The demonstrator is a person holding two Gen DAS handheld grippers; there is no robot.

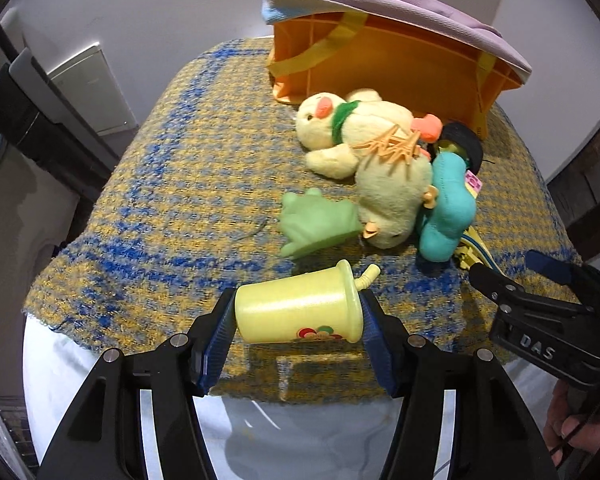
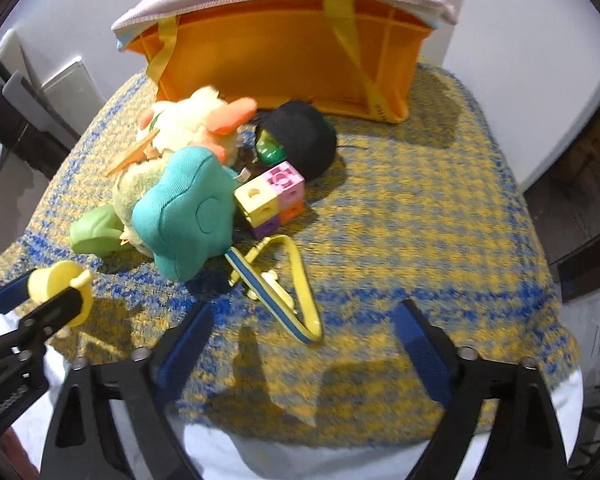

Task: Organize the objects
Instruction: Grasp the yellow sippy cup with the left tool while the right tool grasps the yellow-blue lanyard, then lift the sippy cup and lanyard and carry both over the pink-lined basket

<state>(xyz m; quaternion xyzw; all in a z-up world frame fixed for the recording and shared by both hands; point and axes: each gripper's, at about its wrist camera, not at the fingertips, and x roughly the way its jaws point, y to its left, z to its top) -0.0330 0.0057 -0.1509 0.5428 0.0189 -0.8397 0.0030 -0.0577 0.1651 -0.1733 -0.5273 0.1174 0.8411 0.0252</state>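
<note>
The left gripper [image 1: 298, 322] has its fingers clamped on a yellow toy cup [image 1: 300, 310] lying sideways low in the centre of the left wrist view — one blue pad on its base, the other on its lid, the straw pointing to the upper right. It is held over the near edge of the yellow-and-blue blanket [image 1: 172, 184] covering the desk. The right gripper [image 2: 300, 344] hovers with its fingers wide apart, holding nothing, just below a yellow-and-blue strap [image 2: 284, 292]. Above lie a teal star cushion [image 2: 184, 216], plush chicks [image 1: 356, 128], a green frog toy [image 1: 316, 222] and a coloured block cube [image 2: 272, 200]; the orange bag [image 2: 284, 52] stands at the top of the frame.
</note>
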